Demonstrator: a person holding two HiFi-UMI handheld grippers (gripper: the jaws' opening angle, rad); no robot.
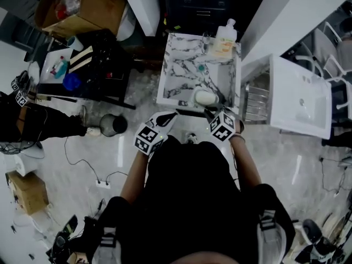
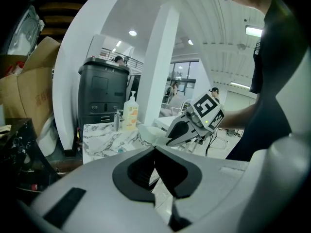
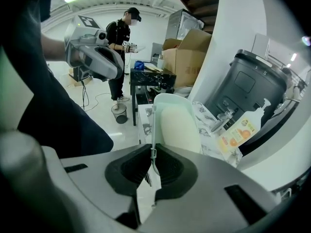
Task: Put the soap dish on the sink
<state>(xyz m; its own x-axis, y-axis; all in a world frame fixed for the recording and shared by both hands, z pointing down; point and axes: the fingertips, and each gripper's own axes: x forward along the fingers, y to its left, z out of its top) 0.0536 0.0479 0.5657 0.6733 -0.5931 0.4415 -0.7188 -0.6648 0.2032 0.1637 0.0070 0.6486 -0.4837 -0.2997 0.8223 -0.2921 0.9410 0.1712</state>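
A pale green soap dish (image 1: 205, 97) hangs over the near edge of the marbled sink top (image 1: 181, 70). My right gripper (image 1: 213, 110) is shut on its rim; in the right gripper view the dish (image 3: 177, 123) stands on edge between the jaws of that gripper (image 3: 153, 153). My left gripper (image 1: 169, 119) hovers just left of it at the sink's front edge, shut, with nothing between its jaws (image 2: 155, 149). From the left gripper view I see the right gripper (image 2: 194, 123) carrying the dish (image 2: 151, 134).
A soap bottle (image 1: 225, 37) and a small faucet (image 2: 116, 120) stand at the back of the sink top. A wire rack (image 1: 256, 100) and a white basin (image 1: 302, 98) sit to the right. A round bin (image 1: 113, 124) and a black table (image 1: 93, 65) are at the left.
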